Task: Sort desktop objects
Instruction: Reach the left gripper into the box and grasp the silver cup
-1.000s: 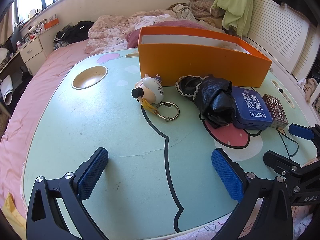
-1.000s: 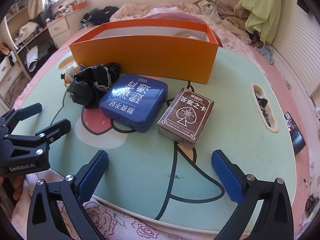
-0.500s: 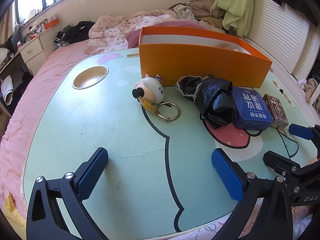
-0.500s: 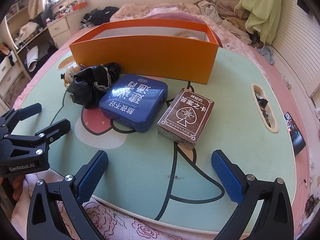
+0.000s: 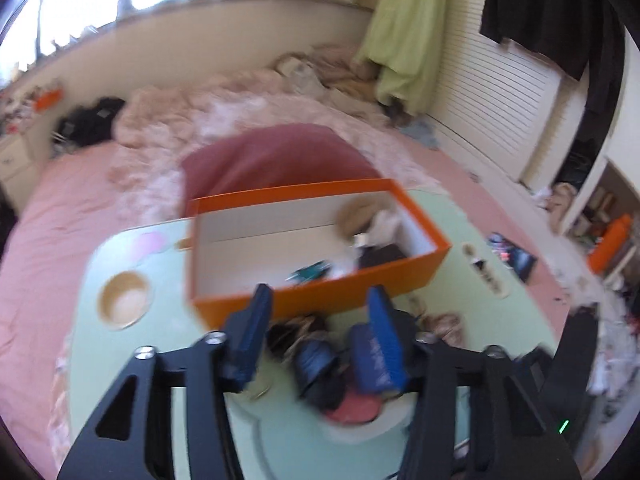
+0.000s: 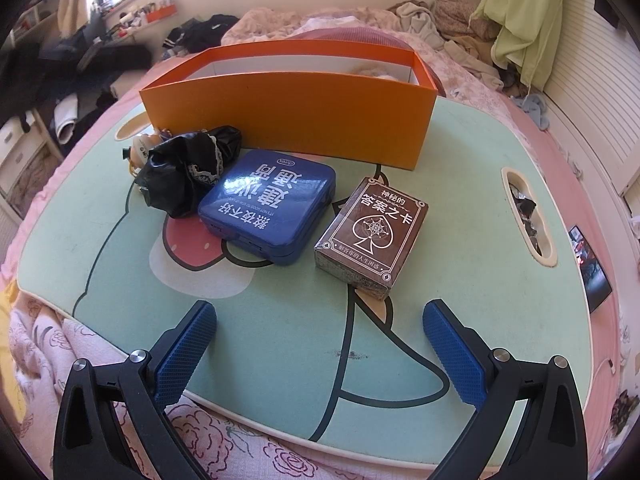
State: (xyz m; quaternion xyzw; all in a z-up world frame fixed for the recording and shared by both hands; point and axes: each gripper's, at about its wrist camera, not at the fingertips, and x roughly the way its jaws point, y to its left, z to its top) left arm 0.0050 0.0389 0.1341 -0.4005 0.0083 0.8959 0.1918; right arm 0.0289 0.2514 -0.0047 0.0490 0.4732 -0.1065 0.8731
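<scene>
An orange box (image 6: 288, 120) stands at the back of the green lap table (image 6: 460, 300); the left wrist view looks down into it (image 5: 316, 240) and shows several small items inside. In front of it lie a black cloth bundle (image 6: 188, 168), a blue tin (image 6: 268, 204), a brown card box (image 6: 372, 236) and a small figurine (image 6: 140, 148). My right gripper (image 6: 320, 344) is open and empty, low at the table's near edge. My left gripper (image 5: 316, 328) is raised above the table, blurred, its jaws partly apart with nothing seen between them.
The table rests on a pink bed with rumpled bedding (image 5: 180, 128) behind the box. A round cup recess (image 5: 124, 300) is at the table's left, a handle slot (image 6: 528, 216) at its right. A phone (image 6: 592, 268) lies on the bed to the right.
My left gripper has risen high and swung towards the orange box, with its jaws narrower than before. It has left the right wrist view. My right gripper has stayed put.
</scene>
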